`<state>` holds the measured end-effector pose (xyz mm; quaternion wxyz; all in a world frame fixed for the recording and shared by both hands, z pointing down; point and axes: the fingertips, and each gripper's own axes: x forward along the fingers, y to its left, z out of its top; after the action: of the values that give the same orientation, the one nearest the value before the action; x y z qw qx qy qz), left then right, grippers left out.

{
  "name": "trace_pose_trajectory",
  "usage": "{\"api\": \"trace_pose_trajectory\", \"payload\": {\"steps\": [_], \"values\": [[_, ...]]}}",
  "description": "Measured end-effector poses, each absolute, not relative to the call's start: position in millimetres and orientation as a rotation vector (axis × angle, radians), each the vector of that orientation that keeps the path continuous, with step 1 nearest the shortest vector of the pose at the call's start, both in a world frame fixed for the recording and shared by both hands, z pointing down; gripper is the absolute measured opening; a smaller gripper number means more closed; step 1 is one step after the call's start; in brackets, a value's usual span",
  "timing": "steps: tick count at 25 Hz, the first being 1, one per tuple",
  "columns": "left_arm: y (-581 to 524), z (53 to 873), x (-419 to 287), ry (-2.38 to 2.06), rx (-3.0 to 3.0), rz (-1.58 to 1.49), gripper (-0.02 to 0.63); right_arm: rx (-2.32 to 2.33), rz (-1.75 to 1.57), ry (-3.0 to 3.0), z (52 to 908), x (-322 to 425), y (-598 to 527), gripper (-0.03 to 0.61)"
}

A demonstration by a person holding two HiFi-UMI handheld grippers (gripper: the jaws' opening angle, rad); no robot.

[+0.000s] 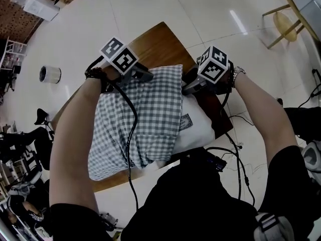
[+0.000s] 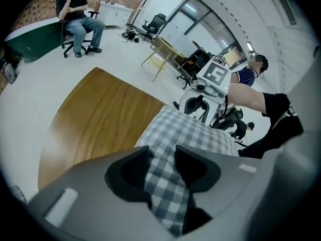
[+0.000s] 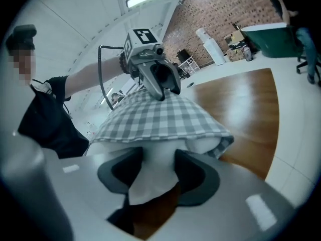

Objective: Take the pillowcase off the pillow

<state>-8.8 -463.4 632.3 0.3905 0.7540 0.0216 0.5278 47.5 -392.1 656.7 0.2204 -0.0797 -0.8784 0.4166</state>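
A wooden counter (image 1: pixel 161 40) runs from the upper middle of the head view to its lower left, carrying the work where both arms can reach over it. Across its centre lies the checked pillowcase (image 1: pixel 145 119), still covering most of the pillow (image 1: pixel 199 130). The pillow's bare white end pokes out past the right edge of the cloth. The case's open mouth evidently faces that side, which would explain why the two tools come in from opposite flanks. A small label (image 1: pixel 185 121) shows on the white cover just beside the hem.

The left hand-held gripper (image 2: pixel 161 159), at the upper left of the bundle, is closed part-way, with a fold of checked cloth pinched between its pads. It appears to take cloth only, so that the case can be drawn away. The right hand-held gripper (image 3: pixel 156 163), at the upper right, is likewise narrowed onto a white corner of the pillow below the hem, apparently to anchor the filling while the case slides off. The task looks barely begun: both grips are set and the case is not yet off.
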Motion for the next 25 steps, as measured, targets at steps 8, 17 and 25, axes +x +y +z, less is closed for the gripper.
{"api": "trace_pose_trajectory", "payload": {"steps": [8, 17, 25], "values": [[-488, 624, -32, -0.072, 1.921, 1.370, 0.014, -0.002, 0.801, -2.597, 613, 46, -390, 0.023], [-491, 590, -49, -0.173, 1.955, 1.283, 0.006, 0.178, 0.262, -2.581, 538, 56, -372, 0.020], [-490, 572, -110, -0.415, 1.933, 1.391, 0.006, 0.263, 0.053, -2.550, 497, 56, -360, 0.020]]}}
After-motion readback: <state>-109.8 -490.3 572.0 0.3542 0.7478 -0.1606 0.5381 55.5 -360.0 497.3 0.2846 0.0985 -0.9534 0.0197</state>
